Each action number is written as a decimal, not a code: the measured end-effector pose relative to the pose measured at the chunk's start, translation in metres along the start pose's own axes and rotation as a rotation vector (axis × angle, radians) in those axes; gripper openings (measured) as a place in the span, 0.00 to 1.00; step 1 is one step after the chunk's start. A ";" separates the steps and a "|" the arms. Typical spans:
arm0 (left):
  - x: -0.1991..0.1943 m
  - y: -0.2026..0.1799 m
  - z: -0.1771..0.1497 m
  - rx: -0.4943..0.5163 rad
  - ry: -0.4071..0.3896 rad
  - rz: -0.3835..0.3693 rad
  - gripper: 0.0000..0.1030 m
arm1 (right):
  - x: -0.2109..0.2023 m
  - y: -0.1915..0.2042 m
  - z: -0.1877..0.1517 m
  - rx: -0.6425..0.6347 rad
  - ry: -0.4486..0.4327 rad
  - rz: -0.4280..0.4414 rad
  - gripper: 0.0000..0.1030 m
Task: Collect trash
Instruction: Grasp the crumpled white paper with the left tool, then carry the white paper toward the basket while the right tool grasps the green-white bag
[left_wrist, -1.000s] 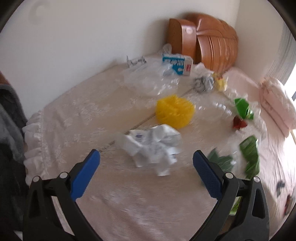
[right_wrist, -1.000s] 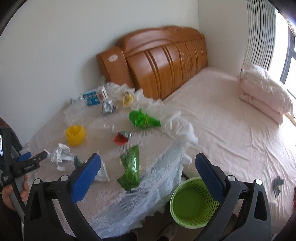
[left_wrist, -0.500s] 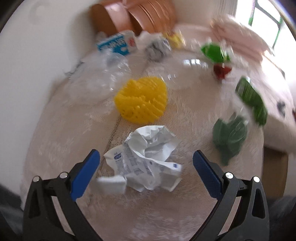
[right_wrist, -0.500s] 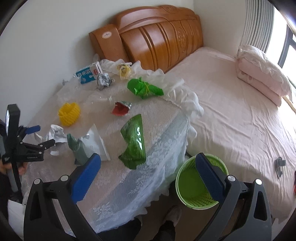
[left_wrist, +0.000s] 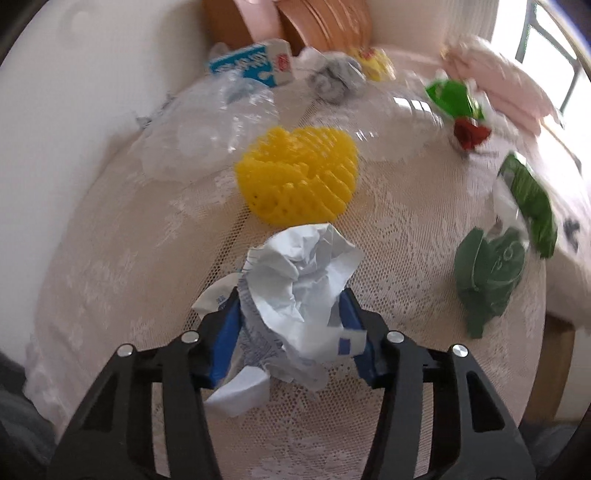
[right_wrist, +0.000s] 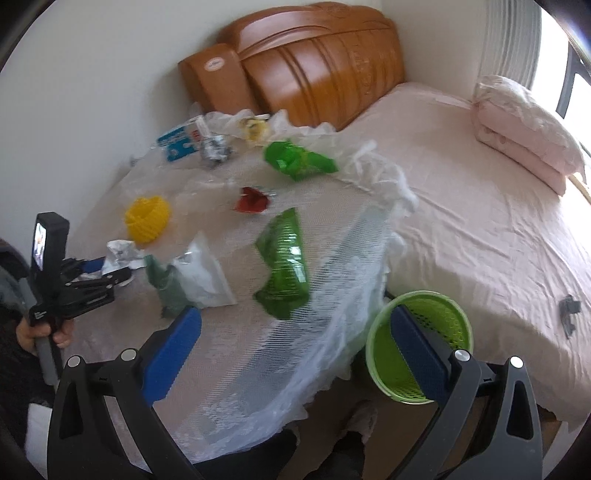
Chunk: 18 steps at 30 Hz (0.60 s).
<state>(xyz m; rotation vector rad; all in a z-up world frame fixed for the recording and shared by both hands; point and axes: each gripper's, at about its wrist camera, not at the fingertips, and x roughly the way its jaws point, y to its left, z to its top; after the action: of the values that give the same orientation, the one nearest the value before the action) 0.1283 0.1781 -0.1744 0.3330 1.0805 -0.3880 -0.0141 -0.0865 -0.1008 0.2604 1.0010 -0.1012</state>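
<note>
My left gripper (left_wrist: 290, 310) is shut on a crumpled white paper wrapper (left_wrist: 299, 280) on the lace-covered table (left_wrist: 122, 258); it also shows in the right wrist view (right_wrist: 107, 271) at the table's left. My right gripper (right_wrist: 295, 325) is open and empty, above the table's near edge. A green mesh trash bin (right_wrist: 439, 325) stands on the floor between table and bed. Other trash on the table: yellow foam net (left_wrist: 299, 177), dark green wrapper (left_wrist: 487, 280), green snack bag (right_wrist: 284, 258), red wrapper (right_wrist: 253, 199).
A blue and white carton (left_wrist: 255, 66), clear plastic bags (left_wrist: 207, 125), a grey foil ball (left_wrist: 334, 79) and a green bag (right_wrist: 299, 160) lie at the table's far side. A pink bed (right_wrist: 480, 184) with wooden headboard (right_wrist: 314, 62) is on the right.
My left gripper moved forward and closed on the crumpled paper wrapper. My right gripper swung slightly left and lower, still open.
</note>
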 end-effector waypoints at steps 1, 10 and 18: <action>-0.003 0.002 -0.002 -0.025 -0.009 -0.003 0.48 | 0.003 0.008 0.001 -0.025 -0.003 0.022 0.98; -0.036 0.017 -0.022 -0.255 -0.084 -0.014 0.48 | 0.079 0.094 0.012 -0.267 0.017 0.035 0.98; -0.074 0.019 -0.050 -0.402 -0.133 0.001 0.48 | 0.132 0.122 0.006 -0.325 0.047 -0.051 0.98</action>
<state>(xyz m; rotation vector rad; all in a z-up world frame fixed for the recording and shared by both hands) 0.0667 0.2282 -0.1280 -0.0490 1.0011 -0.1813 0.0860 0.0340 -0.1881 -0.0599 1.0544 0.0218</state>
